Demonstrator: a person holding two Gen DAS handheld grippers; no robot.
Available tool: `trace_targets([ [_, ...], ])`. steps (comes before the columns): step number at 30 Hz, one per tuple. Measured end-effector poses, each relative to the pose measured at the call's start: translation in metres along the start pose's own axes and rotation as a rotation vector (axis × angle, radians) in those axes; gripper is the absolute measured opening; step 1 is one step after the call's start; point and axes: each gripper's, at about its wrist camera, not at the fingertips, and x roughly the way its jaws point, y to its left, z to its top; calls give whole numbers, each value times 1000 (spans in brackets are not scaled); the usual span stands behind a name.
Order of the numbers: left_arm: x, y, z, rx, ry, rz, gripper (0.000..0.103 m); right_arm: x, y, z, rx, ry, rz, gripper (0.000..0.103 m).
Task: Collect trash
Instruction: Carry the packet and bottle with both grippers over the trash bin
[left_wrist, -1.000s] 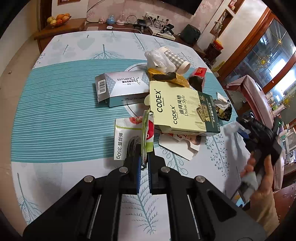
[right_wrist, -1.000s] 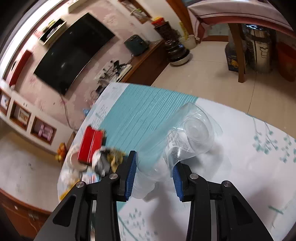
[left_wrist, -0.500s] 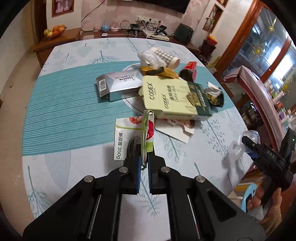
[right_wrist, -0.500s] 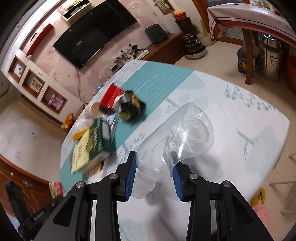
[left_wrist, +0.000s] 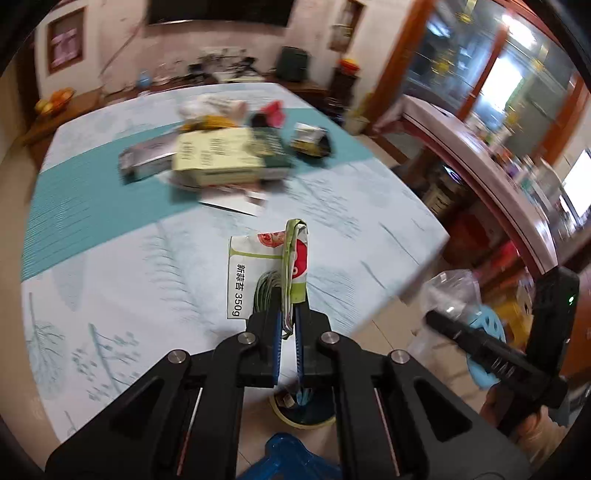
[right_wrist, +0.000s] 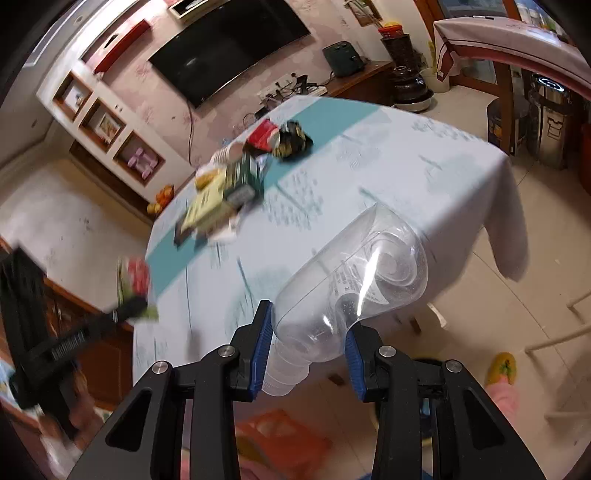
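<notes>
A folded food wrapper (left_wrist: 291, 273), white and green with a red patch, is clamped between the closed fingers of the left gripper (left_wrist: 288, 332) and held above the near edge of the table (left_wrist: 110, 295); "350g" and Chinese characters are printed on it. A clear, crumpled plastic bottle (right_wrist: 354, 295) with a small printed label, illegible, is gripped by the right gripper (right_wrist: 306, 350) just off the table's edge. Farther along the table, blurred boxes and wrappers (left_wrist: 221, 158) are piled.

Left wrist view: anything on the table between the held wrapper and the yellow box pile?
Only a flat white card at the pile's near edge. From there to the wrapper in the left gripper, bare tablecloth. Yellow box lies beyond.
</notes>
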Motion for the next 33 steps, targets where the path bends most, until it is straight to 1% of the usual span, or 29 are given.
trace_targets([
  [4,0,-42,-25,100,17,-66,3,-19,-23,-51,-3,41,-26,36],
  [6,3,-59,-36,125,36,-105,3,-22,-35,-68,-8,58,-45,36],
  [8,6,-73,-48,140,64,-149,3,-26,-47,-88,-23,70,-72,36],
  [10,9,-85,-58,151,85,-169,3,-28,-58,-106,-46,84,-100,36],
  [13,21,-101,-79,160,136,-190,3,-24,-79,-127,-27,115,-101,36],
  [17,51,-117,-106,185,230,-177,3,-12,-104,-144,-1,149,-108,36],
  [20,79,-129,-127,231,294,-143,3,3,-123,-159,2,184,-113,36],
  [23,110,-138,-148,275,357,-104,3,28,-143,-171,17,221,-134,36],
  [26,147,-141,-165,300,429,-80,3,51,-167,-182,68,265,-144,36],
  [29,179,-143,-178,329,480,-67,3,73,-186,-191,94,301,-144,36],
  [30,193,-144,-185,337,517,-70,3,80,-193,-195,107,315,-146,36],
  [31,202,-143,-188,338,536,-66,4,88,-199,-198,124,328,-144,36],
  [33,223,-140,-197,337,571,-39,4,99,-209,-202,152,345,-145,36],
])
